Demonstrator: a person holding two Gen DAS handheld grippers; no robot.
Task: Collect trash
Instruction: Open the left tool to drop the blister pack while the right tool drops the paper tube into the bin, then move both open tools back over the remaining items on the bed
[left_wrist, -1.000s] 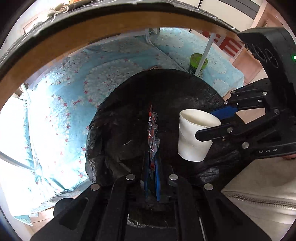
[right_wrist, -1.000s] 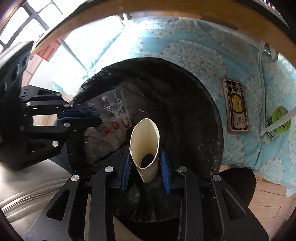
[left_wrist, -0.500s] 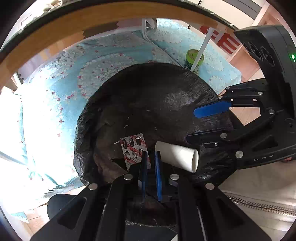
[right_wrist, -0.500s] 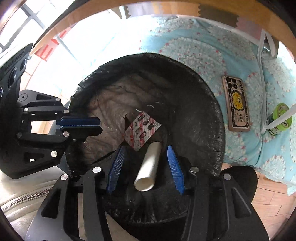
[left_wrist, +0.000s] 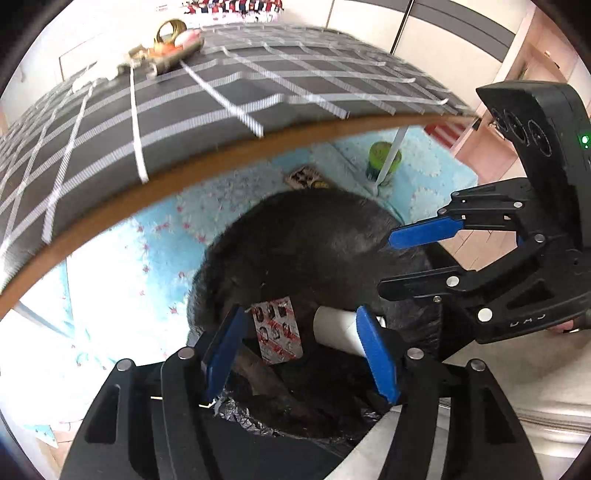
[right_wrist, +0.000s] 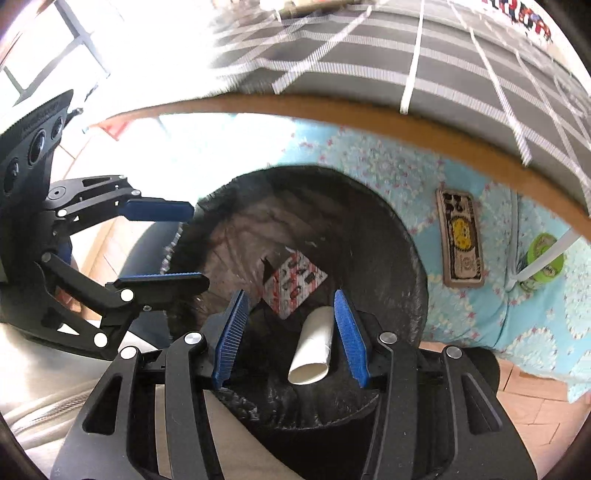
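A bin lined with a black bag (left_wrist: 314, 236) (right_wrist: 388, 236) stands on the floor below me. Inside it lie a white paper cup (left_wrist: 336, 330) (right_wrist: 312, 343) on its side and a pill blister pack (left_wrist: 279, 332) (right_wrist: 295, 282). My left gripper (left_wrist: 301, 354) is open and empty above the bin; it also shows at the left of the right wrist view (right_wrist: 162, 243). My right gripper (right_wrist: 290, 339) is open and empty above the cup; it also shows at the right of the left wrist view (left_wrist: 402, 262).
A table with a dark checked cloth (left_wrist: 184, 110) (right_wrist: 443, 66) and wooden edge overhangs the bin. On the blue patterned rug (left_wrist: 155, 236) (right_wrist: 369, 162) lie a phone (right_wrist: 460, 243) and a green can (left_wrist: 384, 162) (right_wrist: 543, 262) by a white table leg. A beige cushion (left_wrist: 535, 373) is at the right.
Both grippers opened: the left let go of the blister pack, the right let go of the cup, and both fell into the bin. Both grippers have since risen, opened wider, and the table top came into view.
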